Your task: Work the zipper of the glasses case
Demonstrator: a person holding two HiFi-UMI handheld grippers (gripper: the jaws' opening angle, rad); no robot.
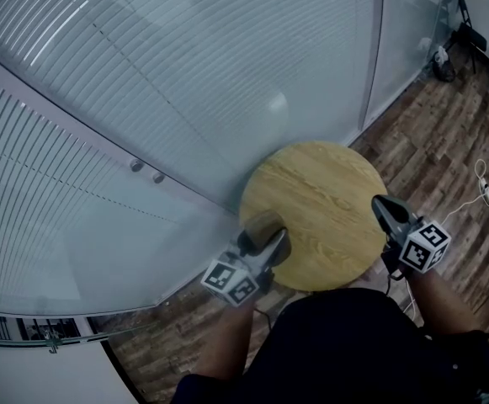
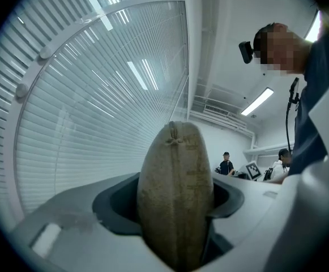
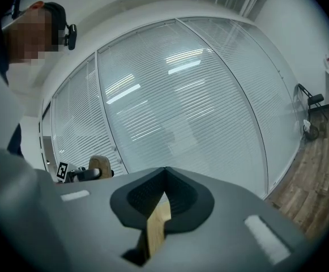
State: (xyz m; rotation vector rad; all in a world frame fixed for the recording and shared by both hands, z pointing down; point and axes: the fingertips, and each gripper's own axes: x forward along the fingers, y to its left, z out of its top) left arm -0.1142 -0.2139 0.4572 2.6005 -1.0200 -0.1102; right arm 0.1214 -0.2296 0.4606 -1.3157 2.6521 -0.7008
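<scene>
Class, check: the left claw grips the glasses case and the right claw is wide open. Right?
No: the right claw is shut, not wide open, as the right gripper view shows. The left claw does grip the glasses case.

the glasses case [image 2: 175, 197] is cut off below.

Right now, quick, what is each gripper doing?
Left gripper: closed on the glasses case.
Right gripper: closed, holding nothing.
</scene>
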